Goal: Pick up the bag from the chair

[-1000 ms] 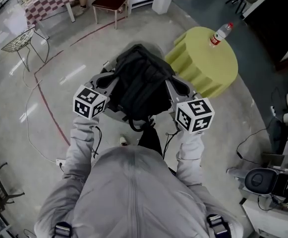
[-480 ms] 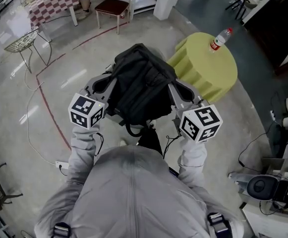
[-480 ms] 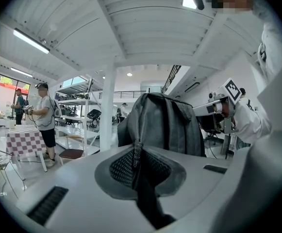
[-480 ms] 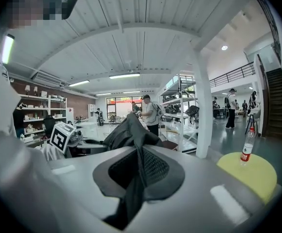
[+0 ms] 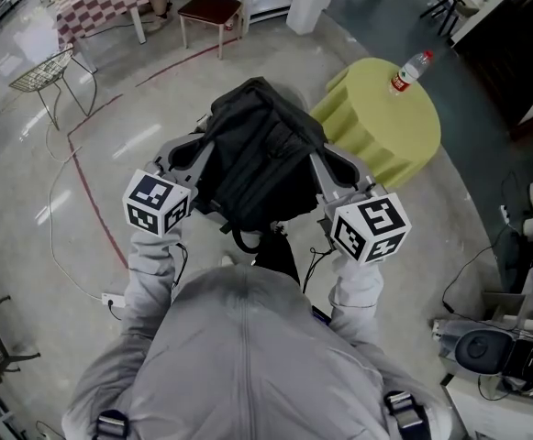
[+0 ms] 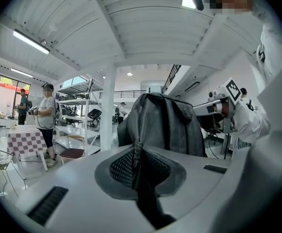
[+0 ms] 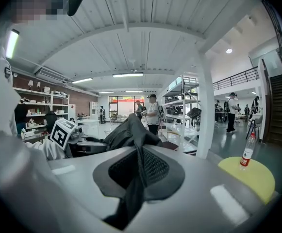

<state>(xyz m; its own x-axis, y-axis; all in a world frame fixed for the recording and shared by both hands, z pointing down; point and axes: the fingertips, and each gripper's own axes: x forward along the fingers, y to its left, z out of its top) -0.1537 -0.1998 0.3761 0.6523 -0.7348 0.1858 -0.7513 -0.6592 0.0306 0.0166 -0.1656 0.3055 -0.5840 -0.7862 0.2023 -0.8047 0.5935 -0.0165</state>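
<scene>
The black bag [image 5: 261, 154] hangs in the air in front of the person, above the floor, carried between both tongs. The left tongs [image 6: 137, 165] are pressed together on a strip of the bag's fabric. The right tongs [image 7: 138, 171] pinch another strip likewise. Near the bag's right side a bottle [image 5: 409, 70] stands on a yellow surface [image 5: 376, 131]. A chair [image 5: 213, 9] stands well apart.

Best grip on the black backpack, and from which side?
Both sides at once: the backpack is wide and soft. Here the left gripper and right gripper each clamp a side strap, carrying it between them.
</scene>
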